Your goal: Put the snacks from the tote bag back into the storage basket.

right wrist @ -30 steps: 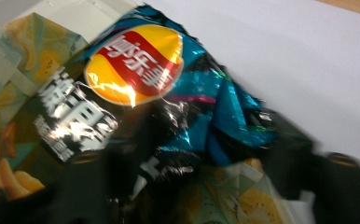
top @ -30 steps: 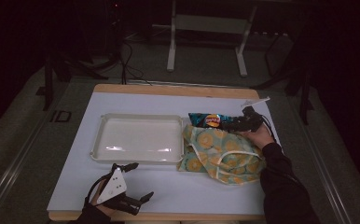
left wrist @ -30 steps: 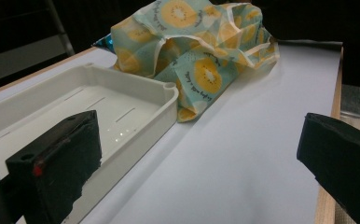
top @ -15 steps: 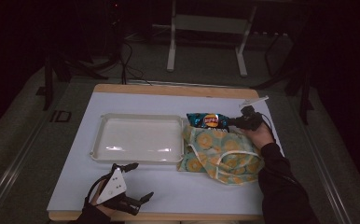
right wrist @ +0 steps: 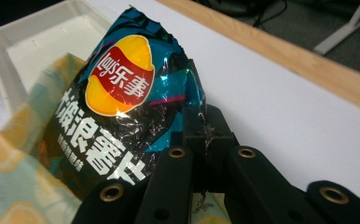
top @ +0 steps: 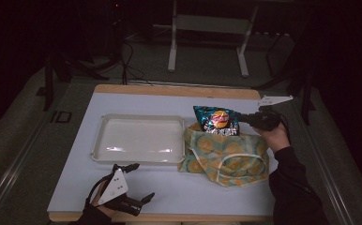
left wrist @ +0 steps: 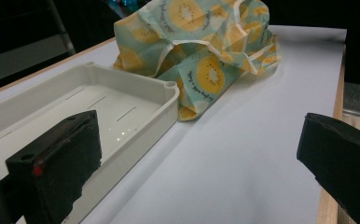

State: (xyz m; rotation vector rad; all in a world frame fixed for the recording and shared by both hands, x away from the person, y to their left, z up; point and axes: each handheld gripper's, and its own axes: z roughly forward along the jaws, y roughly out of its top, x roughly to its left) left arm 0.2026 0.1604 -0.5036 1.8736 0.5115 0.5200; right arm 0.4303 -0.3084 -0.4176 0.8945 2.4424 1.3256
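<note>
A teal and black chip bag (top: 215, 120) (right wrist: 122, 107) hangs just above the back of a cloth bag printed with yellow fruit slices (top: 226, 152) (left wrist: 201, 51) (right wrist: 15, 186). My right gripper (top: 243, 119) (right wrist: 206, 135) comes in from the right and is shut on the chip bag's crimped right end. A white tray (top: 139, 118) (left wrist: 164, 88) (right wrist: 10, 42) lies empty to the left of the cloth bag. Near the table's front edge my left gripper (top: 142, 182) (left wrist: 197, 158) stands open with nothing between its jaws, pointing toward the tray's corner and the cloth bag.
A white mat (top: 179, 192) covers the table, with a wooden strip (top: 169, 90) along the far edge. Bare mat lies in front of the tray and the cloth bag. Beyond the table, metal stand legs (top: 172, 47) and cables rest on a dark floor.
My right gripper has closed on the chip bag's end and lifted it a little off the table, over the cloth bag's back edge. The left gripper has stayed in place.
</note>
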